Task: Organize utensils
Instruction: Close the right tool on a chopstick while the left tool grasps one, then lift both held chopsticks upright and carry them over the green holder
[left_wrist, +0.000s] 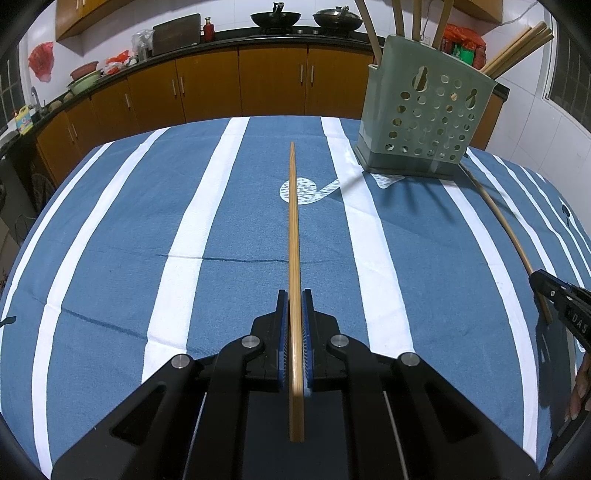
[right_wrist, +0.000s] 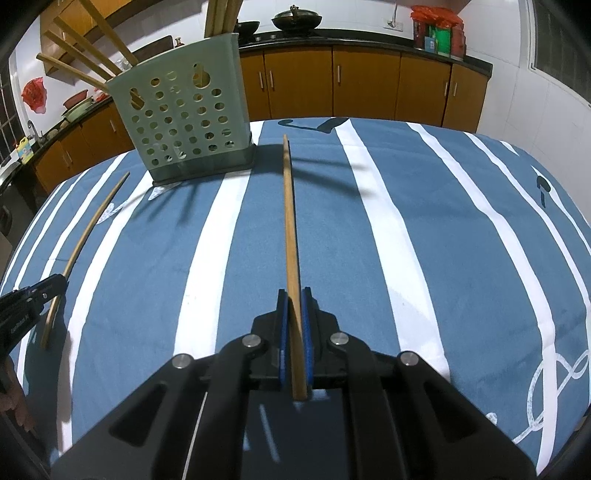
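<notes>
You are holding one chopstick in each of your tongs, and both pairs are clamped narrow on the wood. In the left wrist view, your left tongs (left_wrist: 294, 306) are gripping the left chopstick (left_wrist: 293, 236) near its thick end, its long axis running straight up the frame with the thin tip pointing at the far edge of the bench (left_wrist: 110, 236). The green holder (left_wrist: 424, 122) is standing upright at the upper right of that view, already carrying several chopsticks, so from this hand it lies ahead and to the right. Moving rightwards, the right wrist view shows your right tongs (right_wrist: 294, 306) pinching the right chopstick (right_wrist: 288, 221), also pointing up the frame, its tip ending just beside the holder's base at the upper left. Your right hand looks the nearer of the two, I judge. The striped cloth between the tongs and the holder is lying open, with clear room on both sides; the leaning chopsticks fanning out of the holder's top are the thing to steer around when you are tipping yours upright.
</notes>
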